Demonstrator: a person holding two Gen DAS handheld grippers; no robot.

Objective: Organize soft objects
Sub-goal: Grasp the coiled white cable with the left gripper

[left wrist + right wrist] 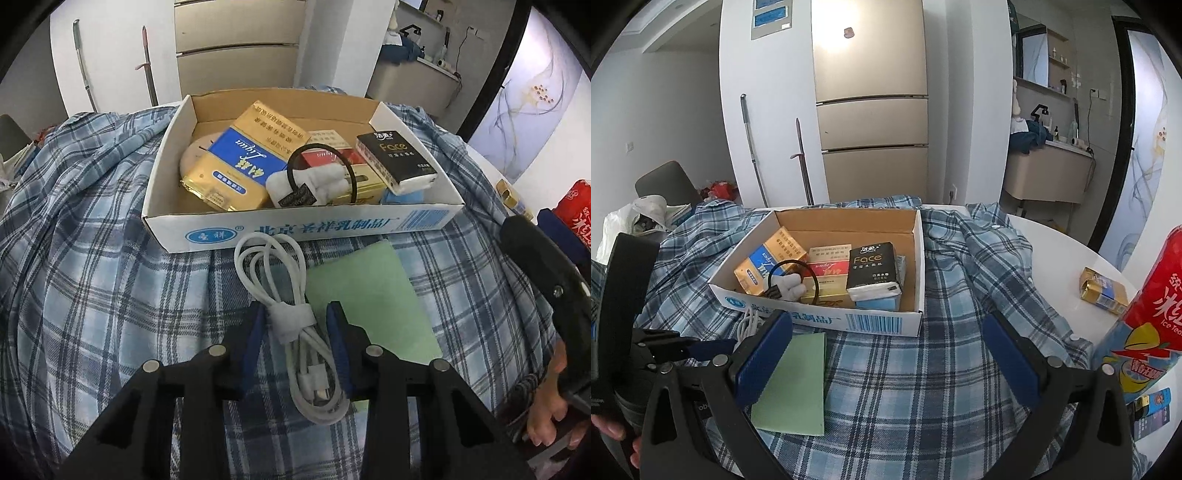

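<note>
Upper centre of both views, a box (229,229) on the plaid-covered table already holds packets and tissues. Below it, the left claw (295,328) straddles a cable (291,321), pads not clearly pinching; a green cloth (373,306) waits. The right claw (890,354) is spread, empty.

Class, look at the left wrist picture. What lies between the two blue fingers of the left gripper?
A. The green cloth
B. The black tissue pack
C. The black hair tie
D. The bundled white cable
D: the bundled white cable lies on the plaid shirt between the left gripper's blue fingers; the green cloth is beside it, outside the fingers.
</note>
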